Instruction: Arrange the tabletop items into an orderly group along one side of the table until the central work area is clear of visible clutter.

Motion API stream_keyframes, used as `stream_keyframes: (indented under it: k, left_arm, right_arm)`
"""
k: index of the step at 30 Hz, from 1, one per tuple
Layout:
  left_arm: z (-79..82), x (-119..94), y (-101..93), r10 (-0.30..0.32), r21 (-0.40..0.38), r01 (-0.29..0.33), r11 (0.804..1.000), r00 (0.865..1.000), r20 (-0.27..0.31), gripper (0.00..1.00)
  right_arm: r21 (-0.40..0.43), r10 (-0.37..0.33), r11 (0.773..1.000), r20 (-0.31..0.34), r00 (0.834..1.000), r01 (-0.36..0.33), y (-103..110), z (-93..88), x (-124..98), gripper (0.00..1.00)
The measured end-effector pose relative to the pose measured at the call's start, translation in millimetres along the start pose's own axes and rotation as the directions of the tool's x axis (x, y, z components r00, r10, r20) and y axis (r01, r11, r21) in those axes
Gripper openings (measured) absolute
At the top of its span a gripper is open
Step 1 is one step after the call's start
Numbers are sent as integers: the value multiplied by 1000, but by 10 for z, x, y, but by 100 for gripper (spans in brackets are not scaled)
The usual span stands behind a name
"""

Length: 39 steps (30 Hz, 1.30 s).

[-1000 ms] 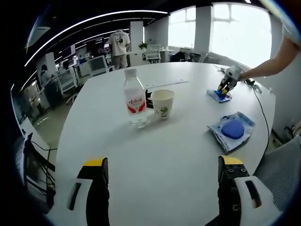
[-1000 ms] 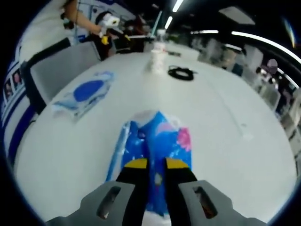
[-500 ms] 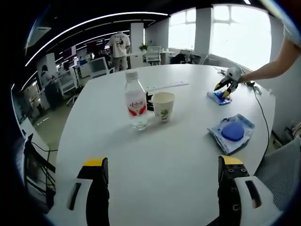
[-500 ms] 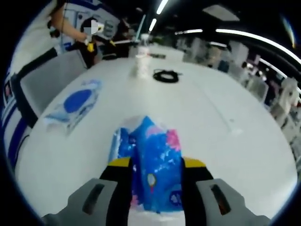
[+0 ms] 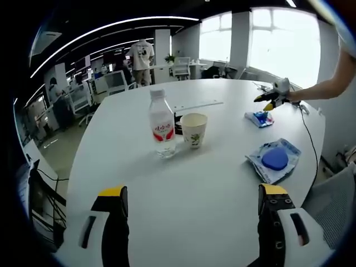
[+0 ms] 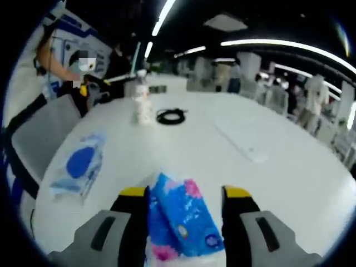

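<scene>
On a round white table [image 5: 222, 183] in an open-plan office, the left gripper [image 5: 192, 222] hovers over the near edge with its jaws spread wide and nothing between them. Toward the middle of the tabletop a clear water bottle [image 5: 161, 125] with a red label stands upright just beside a paper cup [image 5: 194, 129], with a dark coiled cable [image 6: 171, 115] behind them. Near the right edge lies a flat wipes pack [image 5: 275, 159] with a round blue patch. Beyond it, by the far right edge, a blue tissue packet [image 5: 260, 118] lies on the tabletop, and the right gripper [image 5: 270, 100] hangs just above it. In the right gripper view the right gripper's jaws are parted on either side of the tissue packet, without pinching it.
</scene>
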<state>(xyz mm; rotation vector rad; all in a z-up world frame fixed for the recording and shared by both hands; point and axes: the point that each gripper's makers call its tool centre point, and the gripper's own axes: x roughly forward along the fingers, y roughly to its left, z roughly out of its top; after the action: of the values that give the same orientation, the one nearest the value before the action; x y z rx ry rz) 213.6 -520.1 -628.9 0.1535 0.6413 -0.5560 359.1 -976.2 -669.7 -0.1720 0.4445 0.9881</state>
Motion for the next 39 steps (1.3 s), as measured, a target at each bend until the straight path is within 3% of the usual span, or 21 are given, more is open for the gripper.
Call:
stream_keyframes:
  k: [2, 10, 11, 15, 19, 25, 39]
  left_arm:
    - [7, -6, 8, -1, 0, 1, 1000, 1000, 5, 97]
    - [47, -34, -2, -7, -5, 7, 1000, 1000, 30, 97]
    - [49, -41, -5, -8, -6, 8, 1000, 999, 32, 97]
    - [54, -54, -1, -9, -6, 10, 1000, 999, 37, 97]
    - [78, -61, 1, -10, -6, 10, 1000, 999, 47, 97]
    - [122, -84, -13, -15, -3, 15, 1000, 998, 67, 97]
    - [147, -119, -68, -39, -19, 41, 999, 994, 101, 98]
  right_arm:
    - [62, -18, 998, 0, 1000, 18, 114, 10, -50, 58]
    - [133, -59, 990, 56, 997, 51, 672, 40, -235, 65]
    - [137, -77, 988, 63, 995, 68, 739, 46, -265, 68]
    - [204, -126, 972, 23, 992, 119, 993, 28, -321, 100]
    - [188, -159, 971, 59, 986, 145, 1270, 155, -430, 100]
    - [174, -221, 962, 58, 973, 208, 1563, 235, -613, 100]
    - [197, -318, 933, 58, 946, 302, 1852, 315, -981, 100]
